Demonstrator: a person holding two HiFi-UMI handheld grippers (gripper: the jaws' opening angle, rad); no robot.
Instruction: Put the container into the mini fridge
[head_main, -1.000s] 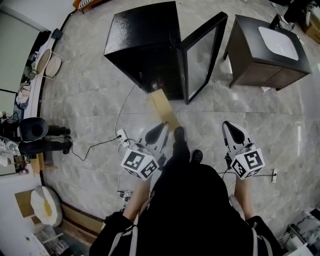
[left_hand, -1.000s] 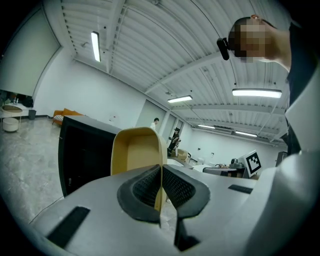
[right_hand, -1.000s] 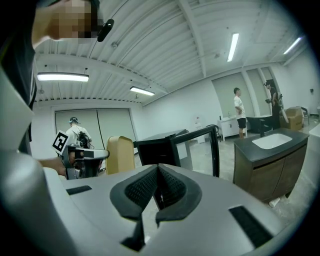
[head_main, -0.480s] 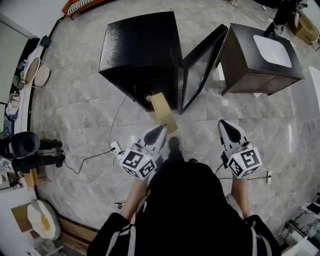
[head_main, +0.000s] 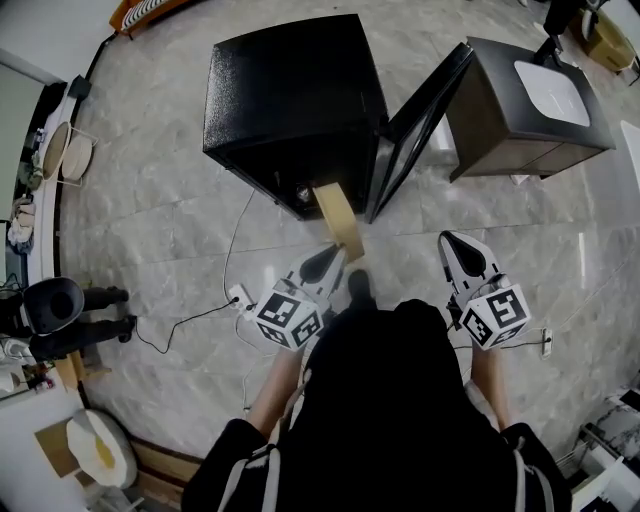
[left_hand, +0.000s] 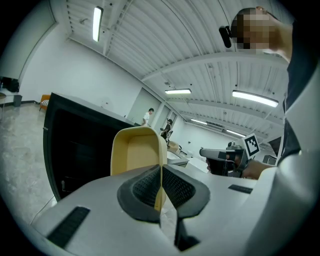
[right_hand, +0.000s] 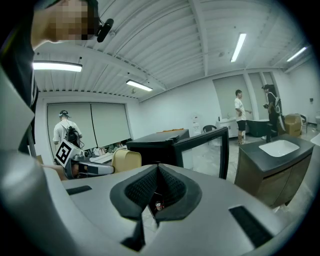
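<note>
Container (head_main: 338, 218), tan and open-topped, is pinched by its wall in the left claw (head_main: 333, 253) and reaches ahead of it to the mini fridge's (head_main: 290, 90) open front. Right claw (head_main: 453, 241), closed on nothing, hangs short of the glass door (head_main: 415, 130).

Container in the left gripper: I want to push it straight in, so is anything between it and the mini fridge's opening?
Nothing visible does. The container, clamped in the left gripper, is at the open front of the mini fridge, and the door is swung aside to the right. The interior is too dark to check.
</note>
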